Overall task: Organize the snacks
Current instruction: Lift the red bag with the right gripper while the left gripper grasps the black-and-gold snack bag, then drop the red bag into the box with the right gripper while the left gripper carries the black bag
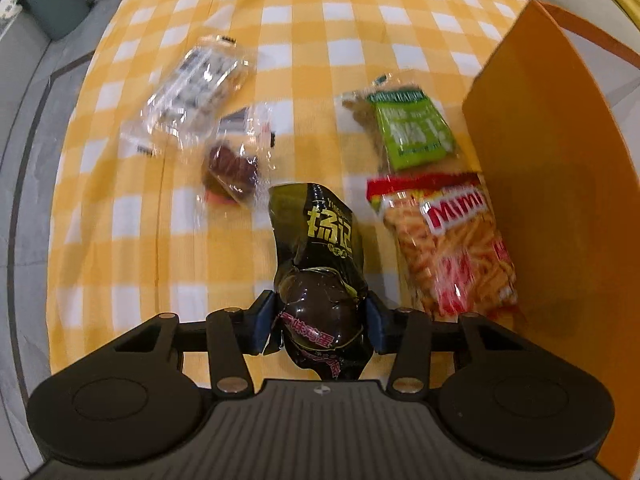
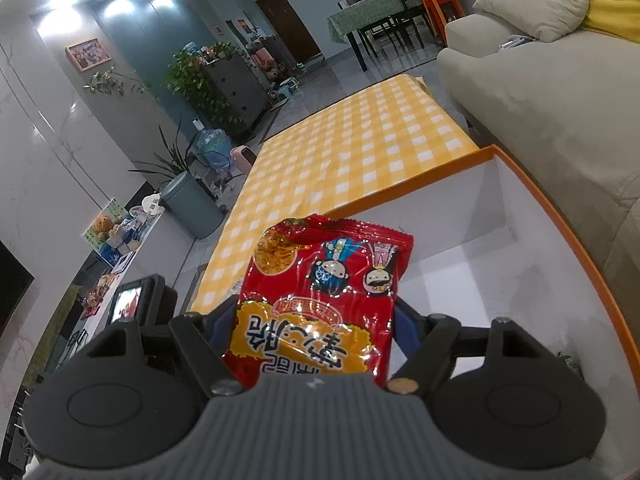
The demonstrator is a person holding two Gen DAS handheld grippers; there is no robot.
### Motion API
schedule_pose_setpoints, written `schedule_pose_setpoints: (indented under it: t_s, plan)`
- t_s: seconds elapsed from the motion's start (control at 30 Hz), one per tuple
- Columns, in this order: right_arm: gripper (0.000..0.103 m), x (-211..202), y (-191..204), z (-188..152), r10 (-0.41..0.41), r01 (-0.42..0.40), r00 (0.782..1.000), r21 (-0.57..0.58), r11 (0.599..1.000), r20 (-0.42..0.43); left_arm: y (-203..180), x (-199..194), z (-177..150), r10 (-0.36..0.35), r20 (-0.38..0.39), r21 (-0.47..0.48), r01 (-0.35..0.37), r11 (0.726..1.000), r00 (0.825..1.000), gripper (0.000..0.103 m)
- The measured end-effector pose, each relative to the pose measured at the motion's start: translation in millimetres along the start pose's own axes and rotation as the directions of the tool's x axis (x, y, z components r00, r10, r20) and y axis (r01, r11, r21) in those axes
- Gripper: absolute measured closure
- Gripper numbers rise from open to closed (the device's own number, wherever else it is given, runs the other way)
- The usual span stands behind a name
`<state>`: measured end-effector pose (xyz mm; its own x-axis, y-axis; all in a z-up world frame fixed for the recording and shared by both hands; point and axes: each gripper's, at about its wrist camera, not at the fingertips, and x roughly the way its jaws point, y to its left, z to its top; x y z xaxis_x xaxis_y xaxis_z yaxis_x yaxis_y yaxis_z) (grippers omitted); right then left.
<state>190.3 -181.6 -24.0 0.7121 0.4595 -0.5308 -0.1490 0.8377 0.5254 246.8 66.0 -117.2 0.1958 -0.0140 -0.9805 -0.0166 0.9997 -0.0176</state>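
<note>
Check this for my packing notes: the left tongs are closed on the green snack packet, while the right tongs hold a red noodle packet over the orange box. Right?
One detail is wrong. In the left wrist view the left tongs grip the black egg packet; the green snack packet lies untouched on the checked cloth. The right tongs do hold the red noodle packet over the orange box.

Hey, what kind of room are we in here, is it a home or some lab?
Most likely a home living room. A beige sofa runs beside the low table with the yellow checked cloth, a dining table with chairs stands further back, and potted plants and framed pictures line the walls.
</note>
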Motion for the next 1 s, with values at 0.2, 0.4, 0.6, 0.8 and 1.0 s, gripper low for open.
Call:
schedule_pose_setpoints:
  t_s: [0.2, 0.4, 0.6, 0.8, 1.0]
  plan:
    - [0.028, -13.5, 4.4, -0.6, 0.008, -0.008, 1.000, -0.001, 1.000, 0.025, 8.0, -15.7, -18.8, -0.057, -0.022, -0.054, 0.056, 0.997, 0.998, 0.050]
    - [0.028, -26.8, 8.8, -0.5, 0.011, -0.011, 0.999, -0.007, 1.000, 0.047, 13.7, -38.5, -34.1, -0.121, 0.001, -0.101, 0.121, 0.988, 0.993, 0.050]
    - [0.028, -43.0, 7.8, 1.9, 0.026, -0.026, 0.997, -0.004, 1.000, 0.072, 10.8, -63.7, -51.2, -0.199, 0.033, -0.099, 0.201, 0.975, 0.980, 0.050]
    - [0.028, -59.0, -0.9, 7.4, 0.004, -0.002, 0.997, -0.018, 1.000, 0.077, 0.1, -95.3, -61.8, -0.246, 0.106, -0.104, 0.257, 0.961, 0.963, 0.050]
    - [0.028, -65.1, -16.5, 18.8, -0.038, 0.038, 0.998, -0.008, 0.999, 0.042, -12.5, -124.8, -56.7, -0.312, 0.179, -0.147, 0.339, 0.929, 0.933, 0.050]
